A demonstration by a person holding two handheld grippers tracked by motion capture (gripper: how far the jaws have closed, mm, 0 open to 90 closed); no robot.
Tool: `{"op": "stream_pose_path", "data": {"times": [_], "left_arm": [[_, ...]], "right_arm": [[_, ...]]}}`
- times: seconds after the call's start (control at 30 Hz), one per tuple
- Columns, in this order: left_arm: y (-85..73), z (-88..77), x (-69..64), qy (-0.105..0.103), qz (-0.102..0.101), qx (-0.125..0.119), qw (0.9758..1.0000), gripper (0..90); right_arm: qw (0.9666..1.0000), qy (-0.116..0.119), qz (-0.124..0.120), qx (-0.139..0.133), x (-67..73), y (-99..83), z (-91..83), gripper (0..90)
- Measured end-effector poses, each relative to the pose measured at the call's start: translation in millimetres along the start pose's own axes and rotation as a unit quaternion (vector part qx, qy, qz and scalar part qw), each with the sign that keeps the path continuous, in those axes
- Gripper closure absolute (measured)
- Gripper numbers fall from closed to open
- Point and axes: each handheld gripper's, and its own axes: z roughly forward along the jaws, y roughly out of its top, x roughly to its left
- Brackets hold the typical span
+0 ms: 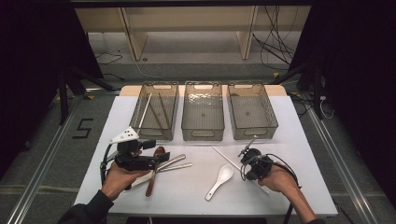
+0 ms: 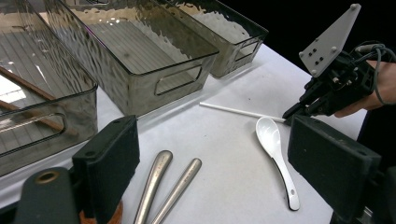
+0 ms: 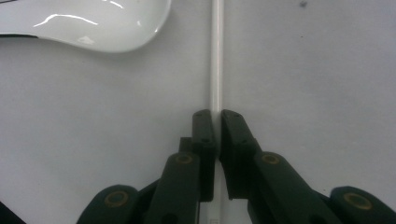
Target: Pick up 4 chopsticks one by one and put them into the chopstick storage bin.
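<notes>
Already the left bin (image 1: 154, 112) holds three chopsticks, while the left gripper (image 1: 161, 158) waits with jaws apart over the metal spoons (image 1: 175, 164) and the right gripper (image 3: 217, 126) clamps a white chopstick (image 3: 215, 56) lying on the table (image 1: 187, 191).

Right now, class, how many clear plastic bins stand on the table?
3, in a row along the table's far edge: the left bin holds chopsticks, the middle bin and the right bin look empty. None seems hidden.
</notes>
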Motion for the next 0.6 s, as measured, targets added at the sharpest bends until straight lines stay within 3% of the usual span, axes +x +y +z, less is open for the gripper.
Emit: {"op": "stream_pose_path", "data": {"times": [0.33,0.6], "left_arm": [[-1.3,1.0,1.5,0.002,-0.001,0.002,1.0,16.2],[-1.6,1.7,1.1,0.002,-0.004,0.001,1.0,16.1]], "right_arm": [[0.9988,0.01,0.002,-0.049,-3.4,-3.7,-16.0,85.3],[0.9934,-0.004,-0.01,-0.114,1.2,-4.5,-37.5,85.2]]}}
